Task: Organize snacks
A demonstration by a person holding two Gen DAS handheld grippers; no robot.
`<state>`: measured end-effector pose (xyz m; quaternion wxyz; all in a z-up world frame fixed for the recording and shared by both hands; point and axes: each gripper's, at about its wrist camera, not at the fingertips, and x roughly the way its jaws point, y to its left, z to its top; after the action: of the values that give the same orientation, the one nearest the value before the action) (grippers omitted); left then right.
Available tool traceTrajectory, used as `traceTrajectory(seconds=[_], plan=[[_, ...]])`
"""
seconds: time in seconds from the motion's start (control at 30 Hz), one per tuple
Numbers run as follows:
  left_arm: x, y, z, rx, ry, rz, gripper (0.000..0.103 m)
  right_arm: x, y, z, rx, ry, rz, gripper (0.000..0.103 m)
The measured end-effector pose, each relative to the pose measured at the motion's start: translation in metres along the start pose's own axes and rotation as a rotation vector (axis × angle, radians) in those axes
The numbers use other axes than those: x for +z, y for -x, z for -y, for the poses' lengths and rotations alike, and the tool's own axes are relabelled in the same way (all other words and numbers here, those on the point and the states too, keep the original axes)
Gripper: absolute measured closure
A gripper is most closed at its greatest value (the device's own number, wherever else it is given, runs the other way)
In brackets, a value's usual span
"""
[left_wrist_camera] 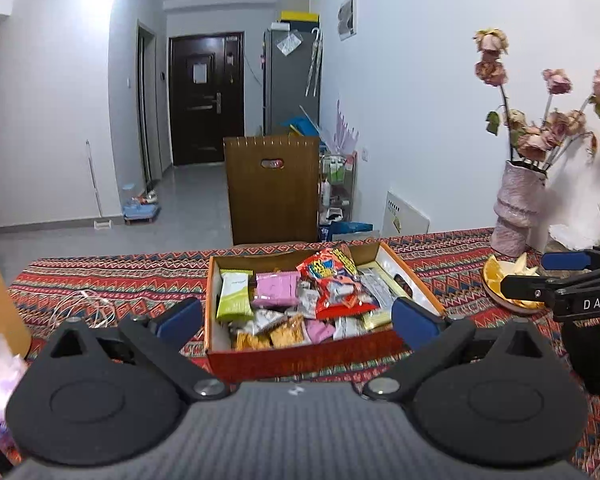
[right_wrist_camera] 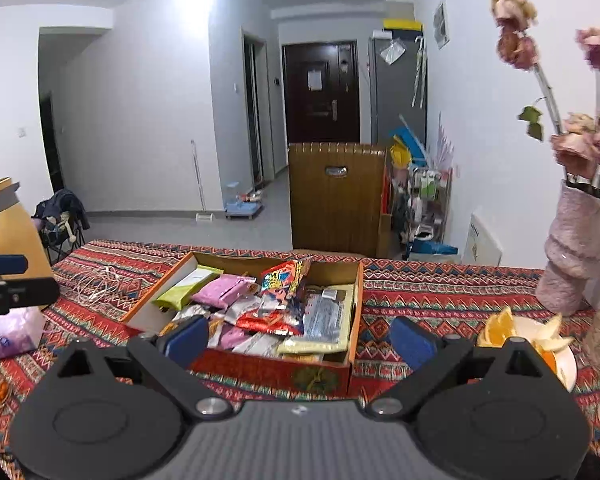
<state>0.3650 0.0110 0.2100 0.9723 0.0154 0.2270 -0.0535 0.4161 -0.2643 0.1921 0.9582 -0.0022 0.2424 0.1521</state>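
Note:
An open cardboard box stands on the patterned tablecloth, filled with several snack packets: a green one, a pink one, a red bag on top. My left gripper hangs above the table just in front of the box, jaws wide open, nothing between the blue pads. My right gripper hovers likewise before the box, open and empty. It shows at the right edge of the left wrist view as the right gripper. The left gripper appears at the right wrist view's left edge.
A plate of orange slices and a pink vase of dried roses stand to the right of the box. White cable and a purple tissue pack lie to the left. A wooden chair back rises beyond the table.

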Motion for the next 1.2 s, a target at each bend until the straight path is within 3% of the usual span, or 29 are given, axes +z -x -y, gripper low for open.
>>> traceTrajectory(seconds=[0.47,0.67,0.83,1.0,1.2], plan=[[-0.127,0.125,0.036,0.007,-0.03,0.127,0.0,-0.13,0.109,-0.025,-0.001,-0.007,0.079,0.004],[-0.188,0.166,0.043,0.033,0.024,0.128,0.0,-0.189,0.149,-0.043,0.041,-0.039,0.085,0.004],[-0.239,0.207,0.047,0.088,0.084,0.126,0.0,-0.234,0.189,-0.066,0.025,-0.02,0.129,0.004],[-0.273,0.235,0.049,0.133,0.08,0.121,0.0,-0.275,0.218,-0.094,0.023,0.023,0.127,0.002],[-0.295,0.257,0.056,0.117,0.054,0.123,0.0,-0.318,0.239,-0.122,0.039,0.018,0.101,0.002]])
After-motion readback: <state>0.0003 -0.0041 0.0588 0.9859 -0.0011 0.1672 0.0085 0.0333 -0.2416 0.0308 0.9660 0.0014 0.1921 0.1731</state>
